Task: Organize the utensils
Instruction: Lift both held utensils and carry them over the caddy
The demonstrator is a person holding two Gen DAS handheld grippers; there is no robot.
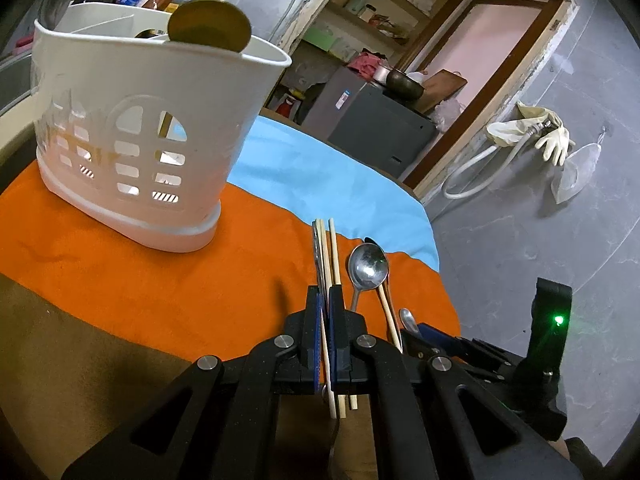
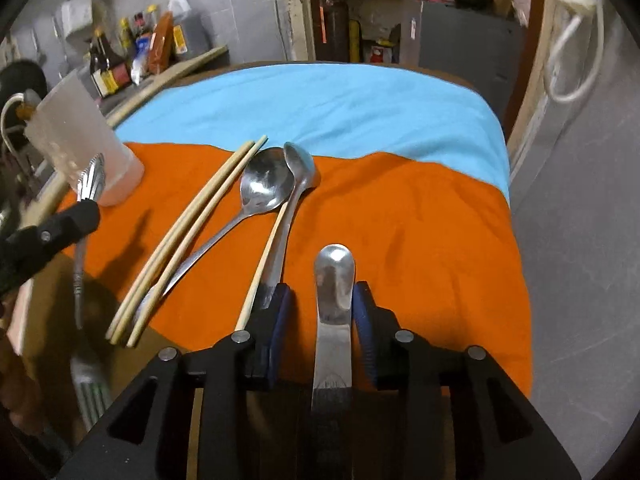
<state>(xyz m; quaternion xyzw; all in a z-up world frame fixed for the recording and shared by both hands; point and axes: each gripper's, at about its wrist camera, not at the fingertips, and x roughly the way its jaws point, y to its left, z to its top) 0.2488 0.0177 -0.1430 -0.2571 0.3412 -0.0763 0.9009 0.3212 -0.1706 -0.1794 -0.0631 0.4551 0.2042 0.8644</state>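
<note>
A white utensil caddy (image 1: 132, 128) stands on the orange cloth at the left; a round brass ladle head (image 1: 210, 26) sticks out of it. My left gripper (image 1: 327, 300) is shut on a metal fork (image 1: 318, 256), with chopsticks (image 1: 333, 252) lying under it. In the right wrist view the left gripper (image 2: 60, 224) holds the fork (image 2: 90, 184) near the caddy (image 2: 84, 136). My right gripper (image 2: 322, 300) is open around a metal handle (image 2: 334, 280) on the cloth. Two spoons (image 2: 264, 188) (image 2: 298, 168) and chopsticks (image 2: 192, 232) lie to its left.
The table has an orange cloth (image 2: 420, 240) in front and a blue cloth (image 2: 320, 104) behind. Sauce bottles (image 2: 136, 52) stand at the back left. A grey cabinet (image 1: 376, 128) and doorway lie beyond the table's far edge. The floor drops off to the right.
</note>
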